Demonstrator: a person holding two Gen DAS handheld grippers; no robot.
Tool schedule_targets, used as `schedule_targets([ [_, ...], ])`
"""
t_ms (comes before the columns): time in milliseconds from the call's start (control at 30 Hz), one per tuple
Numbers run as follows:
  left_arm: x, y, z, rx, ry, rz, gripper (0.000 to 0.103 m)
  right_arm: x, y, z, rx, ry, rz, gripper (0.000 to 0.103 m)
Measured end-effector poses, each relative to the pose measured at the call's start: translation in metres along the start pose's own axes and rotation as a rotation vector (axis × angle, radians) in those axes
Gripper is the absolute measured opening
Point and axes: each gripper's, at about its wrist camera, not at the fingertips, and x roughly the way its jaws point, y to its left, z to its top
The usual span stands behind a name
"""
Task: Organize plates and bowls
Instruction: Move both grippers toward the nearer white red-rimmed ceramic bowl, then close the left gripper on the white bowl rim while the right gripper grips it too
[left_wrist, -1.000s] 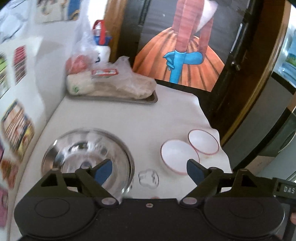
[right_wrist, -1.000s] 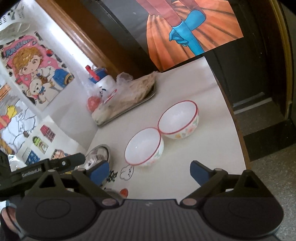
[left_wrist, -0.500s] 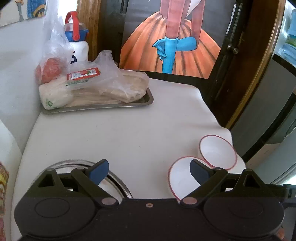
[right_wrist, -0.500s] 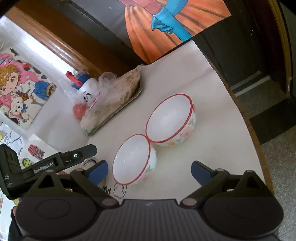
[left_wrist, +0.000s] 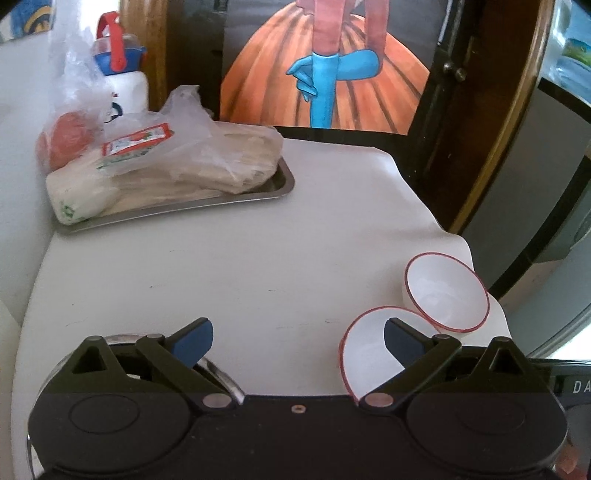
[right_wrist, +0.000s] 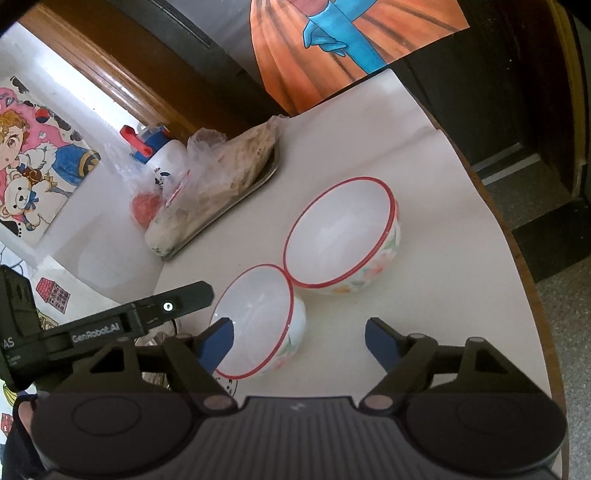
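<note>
On the white counter (left_wrist: 295, 240) stand two white bowls with red rims, touching each other at the rim. In the right wrist view the near bowl (right_wrist: 258, 317) sits at about 7 o'clock from the far bowl (right_wrist: 343, 236), which has a flower pattern on its outside. The right gripper (right_wrist: 299, 338) is low over the counter, and its fingers are closing; the left finger (right_wrist: 218, 339) overlaps the near bowl's rim in this view, the right finger is over bare counter beside the bowl, and the pads do not press on it. The left gripper (left_wrist: 295, 341) has its fingers spread wide and still opening, with only bare counter between them. A steel plate (left_wrist: 218, 373) is partly hidden under its left finger. At 11 o'clock in the left wrist view, a metal tray (left_wrist: 284, 184) carries plastic bags of food (left_wrist: 177, 166), with a white bottle (left_wrist: 125, 81) behind.
</note>
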Motion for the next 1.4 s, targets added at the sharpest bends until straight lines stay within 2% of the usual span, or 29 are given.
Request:
schedule_targets([
  [267, 0.01, -0.008, 0.0, 0.028, 0.031, -0.033, 0.102, 0.002, 0.002, 0.0, -0.024, -0.004, -0.011, 0.083],
  [367, 0.011, -0.006, 0.0, 0.016, 0.037, -0.038, 0.102, 0.002, 0.004, 0.001, -0.044, -0.004, -0.025, 0.078],
  [567, 0.016, -0.001, -0.001, -0.029, 0.056, -0.047, 0.102, 0.005, 0.006, 0.001, -0.065, 0.006, -0.033, 0.06],
  [633, 0.019, -0.001, -0.002, -0.035, 0.06, -0.056, 0.102, 0.007, 0.007, 0.0, -0.072, 0.008, -0.038, 0.05],
  [733, 0.021, -0.001, -0.004, -0.04, 0.057, -0.056, 0.098, 0.008, 0.007, -0.002, -0.07, 0.014, -0.031, 0.041],
  [867, 0.023, 0.001, -0.005, -0.048, 0.073, -0.062, 0.085, 0.009, 0.007, -0.002, -0.062, 0.014, -0.01, 0.034],
  [1033, 0.026, 0.005, -0.008, -0.072, 0.099, -0.073, 0.063, 0.009, 0.009, -0.003, -0.071, 0.014, 0.003, 0.022],
  [1200, 0.027, 0.006, -0.012, -0.093, 0.118, -0.091, 0.039, 0.008, 0.011, -0.004, -0.075, 0.009, -0.005, 0.022],
  [1333, 0.028, 0.007, -0.013, -0.141, 0.149, -0.15, 0.01, 0.007, 0.012, -0.005, -0.075, 0.002, -0.008, 0.02],
  [1400, 0.027, 0.004, -0.014, -0.161, 0.155, -0.156, 0.01, 0.005, 0.014, -0.006, -0.078, 0.003, -0.016, 0.019],
])
